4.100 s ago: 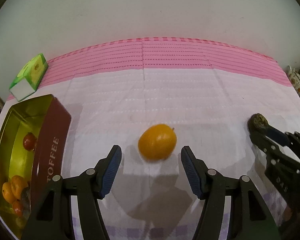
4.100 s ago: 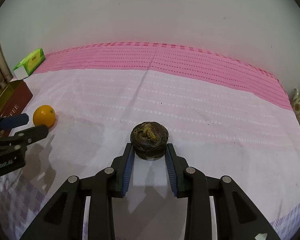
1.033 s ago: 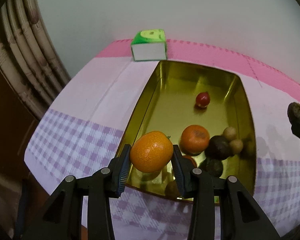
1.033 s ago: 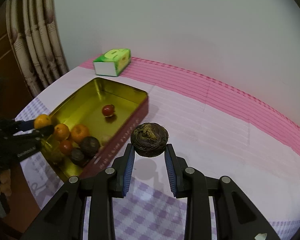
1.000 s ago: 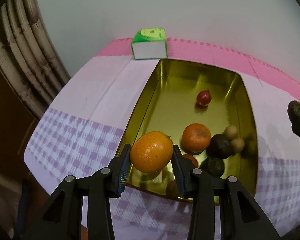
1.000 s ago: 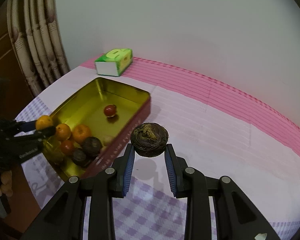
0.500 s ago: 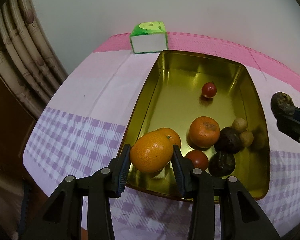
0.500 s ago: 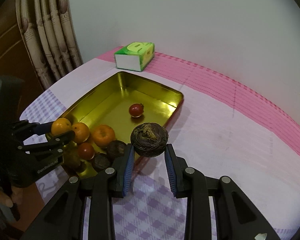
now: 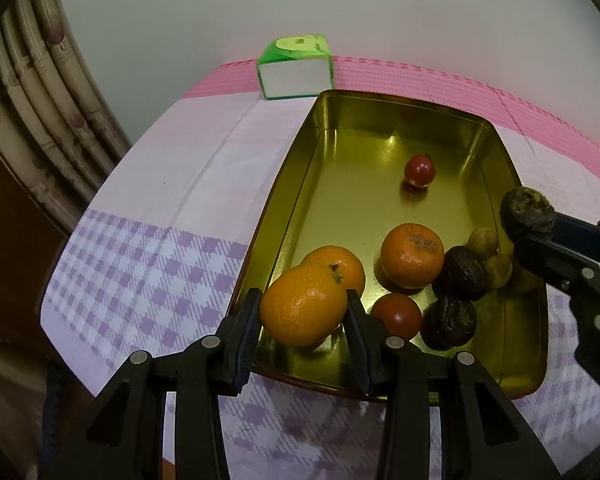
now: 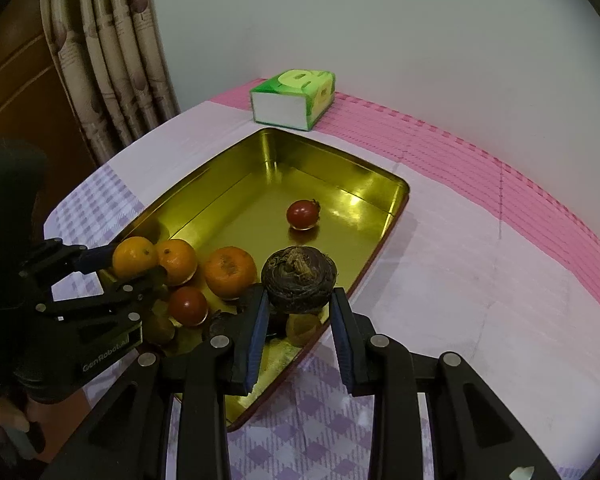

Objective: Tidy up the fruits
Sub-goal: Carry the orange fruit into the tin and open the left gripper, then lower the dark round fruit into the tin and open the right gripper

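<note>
Held orange: your left gripper [image 9: 303,312] is closed on the orange [image 9: 303,310], its pads pressing both sides, with the stem end turned to 1 o'clock.
Orange against tin: it hangs over the near left corner of the gold tin [image 9: 400,98], and I judge it is above the floor, not on it.
Free floor: 2 other oranges [image 9: 412,255] lie just beyond, at 12 to 1 o'clock; the open floor is further, toward the red fruit [image 9: 419,171].
Held dark fruit: your right gripper [image 10: 298,312] is clamped narrow on the dark round fruit [image 10: 299,280], stalk up.
Dark fruit against tin: it hangs over the near right wall of the tin [image 10: 396,188]; the pile is at 9 to 10 o'clock from it.
Nearer hand: both are over the tin; the left seems lower.
Pose: both grippers point steeply down and forward.
</note>
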`<state>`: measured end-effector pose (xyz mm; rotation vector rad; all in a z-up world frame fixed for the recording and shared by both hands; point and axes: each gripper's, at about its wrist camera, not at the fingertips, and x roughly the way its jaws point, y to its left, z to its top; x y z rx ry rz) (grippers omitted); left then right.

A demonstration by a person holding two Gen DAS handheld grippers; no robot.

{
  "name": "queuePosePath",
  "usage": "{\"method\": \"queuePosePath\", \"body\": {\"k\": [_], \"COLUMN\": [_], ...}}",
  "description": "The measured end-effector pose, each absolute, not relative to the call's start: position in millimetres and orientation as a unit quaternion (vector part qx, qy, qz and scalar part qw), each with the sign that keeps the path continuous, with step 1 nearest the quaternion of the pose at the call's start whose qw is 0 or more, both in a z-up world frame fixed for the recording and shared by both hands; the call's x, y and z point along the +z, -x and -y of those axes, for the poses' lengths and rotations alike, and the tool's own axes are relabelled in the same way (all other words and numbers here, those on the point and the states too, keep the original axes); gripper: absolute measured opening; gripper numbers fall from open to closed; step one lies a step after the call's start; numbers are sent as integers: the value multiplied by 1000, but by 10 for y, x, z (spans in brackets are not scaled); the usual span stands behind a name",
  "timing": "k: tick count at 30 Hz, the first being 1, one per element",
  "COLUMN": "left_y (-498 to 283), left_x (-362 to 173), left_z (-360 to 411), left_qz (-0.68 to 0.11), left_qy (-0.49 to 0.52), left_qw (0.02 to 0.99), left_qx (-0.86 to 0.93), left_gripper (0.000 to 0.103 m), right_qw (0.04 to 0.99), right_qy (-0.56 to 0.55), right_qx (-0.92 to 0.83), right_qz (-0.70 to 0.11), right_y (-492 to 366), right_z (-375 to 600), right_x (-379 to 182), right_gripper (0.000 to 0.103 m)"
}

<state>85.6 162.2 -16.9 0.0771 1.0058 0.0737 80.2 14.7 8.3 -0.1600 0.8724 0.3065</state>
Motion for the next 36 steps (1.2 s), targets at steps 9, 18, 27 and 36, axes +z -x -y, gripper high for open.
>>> {"method": "queuePosePath", "body": {"k": [9, 18, 27, 36], "left_y": [-855, -829, -770, -674], "left_x": [-168, -154, -79, 14], "left_z": [-1628, -1578, -1507, -1491], "left_qz": [-483, -479, -464, -455], "left_qy": [-34, -34, -47, -47], "left_qw": [874, 877, 884, 889], "left_qx": [35, 22, 23, 33], "left_gripper": [42, 45, 58, 63], "right_qw": [891, 890, 895, 897], "right_qy": [84, 82, 79, 59], "right_qx": [150, 152, 144, 103], "right_qz": [-421, -422, -415, -425], "right_y": [-851, -867, -736, -531], "right_z": [-185, -168, -91, 149], "right_x": [44, 39, 109, 160], "right_gripper": [28, 27, 35, 65]}}
